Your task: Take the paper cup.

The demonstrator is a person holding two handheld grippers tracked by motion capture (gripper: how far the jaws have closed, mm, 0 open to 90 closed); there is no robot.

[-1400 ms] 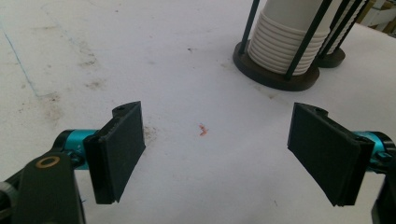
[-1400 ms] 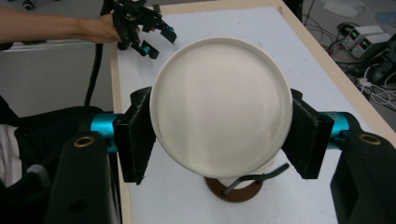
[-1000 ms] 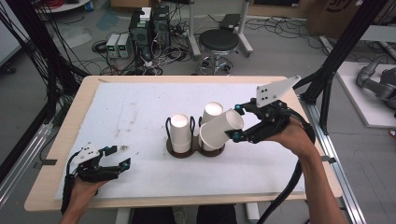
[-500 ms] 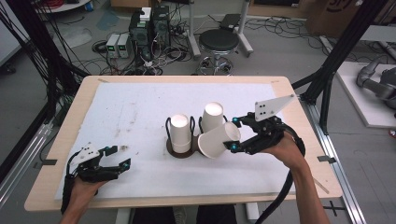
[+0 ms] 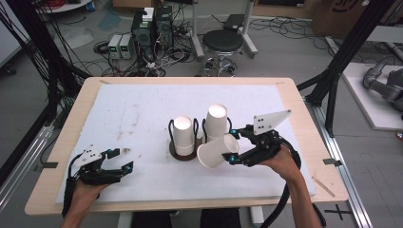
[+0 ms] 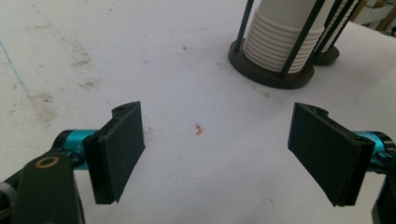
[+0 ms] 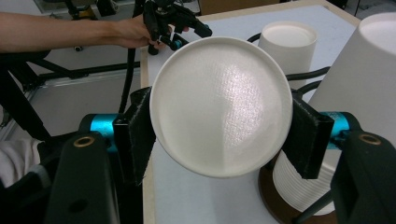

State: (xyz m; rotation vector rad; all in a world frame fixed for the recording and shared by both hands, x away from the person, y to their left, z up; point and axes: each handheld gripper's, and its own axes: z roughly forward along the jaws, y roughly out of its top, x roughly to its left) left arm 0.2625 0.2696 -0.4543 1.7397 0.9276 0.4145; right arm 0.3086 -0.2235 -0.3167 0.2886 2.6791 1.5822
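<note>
My right gripper (image 5: 231, 153) has carried the white cup (image 5: 217, 151) down toward the tabletop's near edge, beside the cup stacks (image 5: 184, 135). Its jaws squeeze the cup sideways. My left gripper (image 5: 119, 161) rests wide open, holding nothing.

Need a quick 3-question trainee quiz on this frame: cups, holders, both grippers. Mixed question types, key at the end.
1. True or false: the right gripper is shut on a paper cup.
2. The left gripper is: A) open, holding nothing; B) shut on a cup; C) touching a holder.
3. How many wire holders with cup stacks stand on the white mat?

Key: 1 true; 2 A; 3 two.
</note>
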